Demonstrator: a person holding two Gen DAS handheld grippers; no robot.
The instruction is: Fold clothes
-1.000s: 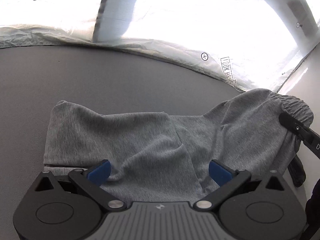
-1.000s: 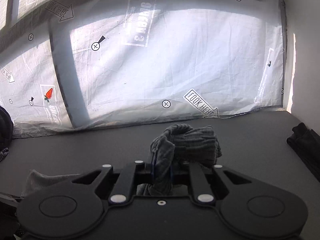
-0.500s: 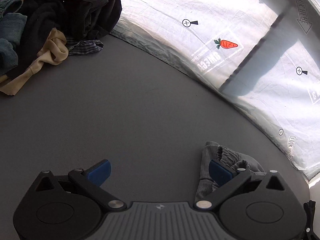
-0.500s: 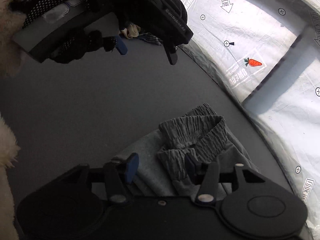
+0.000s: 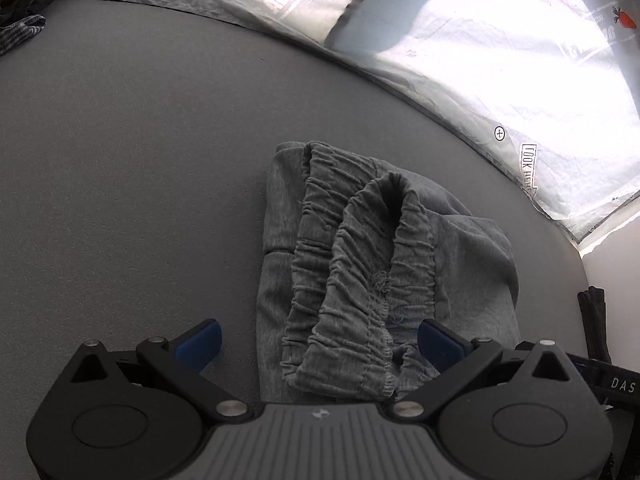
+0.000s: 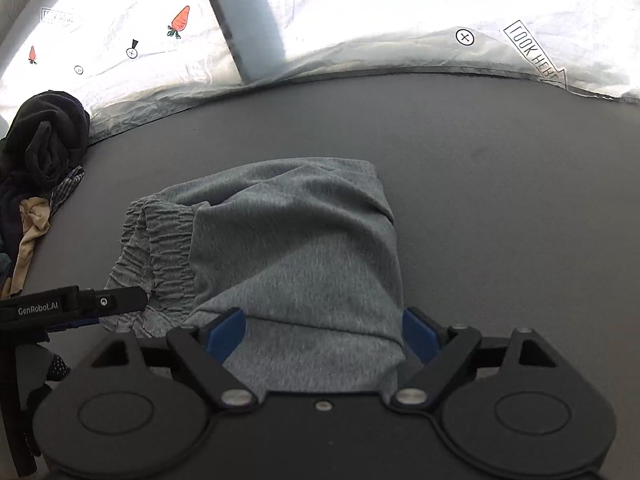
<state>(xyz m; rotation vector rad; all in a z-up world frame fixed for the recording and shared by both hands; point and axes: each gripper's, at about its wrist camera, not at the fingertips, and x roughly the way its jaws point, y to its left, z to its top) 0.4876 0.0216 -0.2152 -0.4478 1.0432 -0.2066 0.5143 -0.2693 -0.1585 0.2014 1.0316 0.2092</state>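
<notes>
A pair of grey shorts (image 5: pixel 360 260) lies folded into a bundle on the dark grey table (image 5: pixel 120 200), its gathered elastic waistband on top and towards the left wrist camera. My left gripper (image 5: pixel 320 344) hovers open over the waistband end, blue pads wide apart and pressing nothing. In the right wrist view the shorts (image 6: pixel 296 240) show their smooth folded side. My right gripper (image 6: pixel 322 332) straddles that near end; its jaws are opening and the cloth lies loose between them. The left gripper's finger (image 6: pixel 100 304) reaches in from the left by the waistband.
A heap of dark, tan and plaid clothes (image 6: pixel 40 152) sits at the table's left end. A white printed sheet (image 6: pixel 400 12) hangs along the far edge. A dark garment (image 5: pixel 596 320) lies near the right edge, by a white wall.
The right gripper held bunched grey cloth shut a second ago; it has opened and come down over the shorts. Both views swung round, and the left gripper has settled over the waistband.
</notes>
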